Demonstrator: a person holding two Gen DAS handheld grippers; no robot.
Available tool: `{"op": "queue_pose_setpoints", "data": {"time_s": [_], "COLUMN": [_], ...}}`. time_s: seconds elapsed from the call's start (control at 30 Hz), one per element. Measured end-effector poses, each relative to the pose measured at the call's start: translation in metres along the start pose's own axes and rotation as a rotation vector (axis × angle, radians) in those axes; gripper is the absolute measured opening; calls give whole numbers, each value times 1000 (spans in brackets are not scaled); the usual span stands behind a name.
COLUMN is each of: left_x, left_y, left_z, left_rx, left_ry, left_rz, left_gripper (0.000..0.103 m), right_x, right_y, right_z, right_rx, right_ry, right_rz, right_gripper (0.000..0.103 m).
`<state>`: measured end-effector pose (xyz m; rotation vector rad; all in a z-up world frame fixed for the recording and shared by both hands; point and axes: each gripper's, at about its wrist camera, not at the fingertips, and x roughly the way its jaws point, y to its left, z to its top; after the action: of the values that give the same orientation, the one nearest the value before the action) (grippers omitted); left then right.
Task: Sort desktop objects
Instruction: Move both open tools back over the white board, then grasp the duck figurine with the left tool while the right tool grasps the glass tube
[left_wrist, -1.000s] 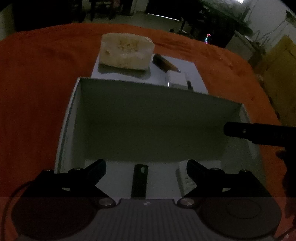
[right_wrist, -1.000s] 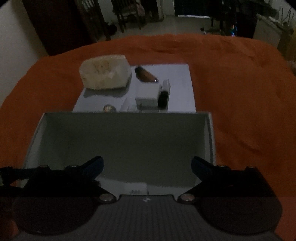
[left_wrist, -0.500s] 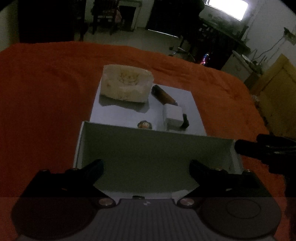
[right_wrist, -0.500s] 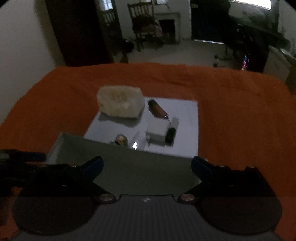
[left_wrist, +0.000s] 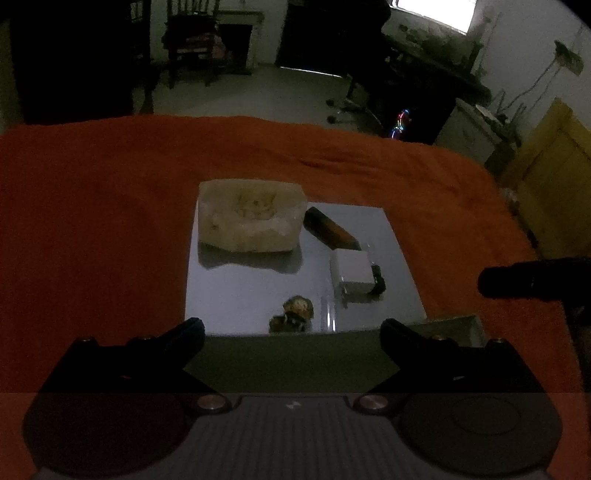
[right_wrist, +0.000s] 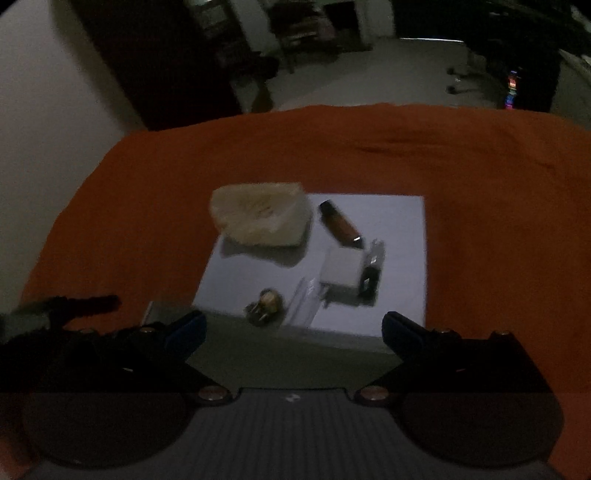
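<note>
On a white board (left_wrist: 236, 295) lie a pale stone block (left_wrist: 251, 218), a brown cylinder (left_wrist: 330, 229), a white cube (left_wrist: 352, 271) with a small black item (left_wrist: 377, 281) beside it, and a brown trinket (left_wrist: 295, 314). The right wrist view shows the same block (right_wrist: 262, 218), cylinder (right_wrist: 338, 223), cube (right_wrist: 341, 273) and trinket (right_wrist: 266, 306). My left gripper (left_wrist: 291, 328) is open and holds nothing, above the far wall of the grey box (left_wrist: 295, 354). My right gripper (right_wrist: 293, 325) is also open and empty over that box (right_wrist: 280, 350).
An orange cloth (left_wrist: 92, 221) covers the table around the board and box. A finger of the right gripper (left_wrist: 524, 282) juts in at the right of the left wrist view. Beyond the table's far edge lie a dim floor and chairs.
Both grippers have drawn back and up from the box. Its inside has dropped out of view, and the board with its objects now shows in full.
</note>
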<state>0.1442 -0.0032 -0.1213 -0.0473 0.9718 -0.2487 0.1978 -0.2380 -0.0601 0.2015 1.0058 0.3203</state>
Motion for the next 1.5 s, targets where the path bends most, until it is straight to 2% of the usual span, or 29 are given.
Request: {"op": "queue_pose_setpoints", "data": {"time_s": [0.1,0.17,0.27,0.4,0.5,0.53,0.67,0.73,0.8,0.93,0.97,1.0,1.03,1.07,1.17,1.33,1.43,1.47,1.5], "left_x": [17,28,42,66,90,99,135,150,162,177,180,182,185,188,198,206,208,207,204], "left_y": [-1,2,6,8,7,7,0,-3,-4,-4,-3,-3,-2,-2,-4,-6,-7,-6,-4], "left_z": [14,23,36,49,57,60,64,63,61,57,56,55,54,52,47,42,42,43,44], "left_rx": [30,21,14,20,30,34,54,56,45,5,-6,-17,-27,-34,-11,25,51,50,46], "left_ry": [53,101,111,121,160,177,294,347,396,466,480,493,505,515,526,511,494,478,459], "left_rz": [-5,-34,-37,-4,-17,-24,-45,-41,-43,-34,-38,-41,-43,-38,-2,-5,1,4,4], "left_gripper": [103,103,103,103,103,103,103,103,101,92,78,68,51,46,46,46,43,34,34], "right_x": [9,16,22,43,59,66,100,117,133,167,172,174,176,176,177,178,182,182,183], "right_y": [-10,-21,-35,-35,-29,-30,-40,-49,-59,-78,-81,-84,-86,-87,-88,-80,-72,-71,-71], "right_z": [13,22,33,47,49,51,59,64,68,64,61,58,55,52,47,47,46,45,44], "right_rx": [15,49,80,-39,-123,-131,-78,-11,59,123,127,121,111,103,109,111,86,80,75], "right_ry": [25,36,-2,9,-14,-12,39,75,114,207,220,227,231,227,211,212,212,213,214], "right_rz": [-36,-38,-89,-220,-315,-306,-141,-130,-154,-221,-234,-243,-251,-255,-259,-217,-219,-221,-226], "right_gripper": [103,103,103,103,103,103,103,103,103,98,95,91,89,85,83,83,83,83,82]}}
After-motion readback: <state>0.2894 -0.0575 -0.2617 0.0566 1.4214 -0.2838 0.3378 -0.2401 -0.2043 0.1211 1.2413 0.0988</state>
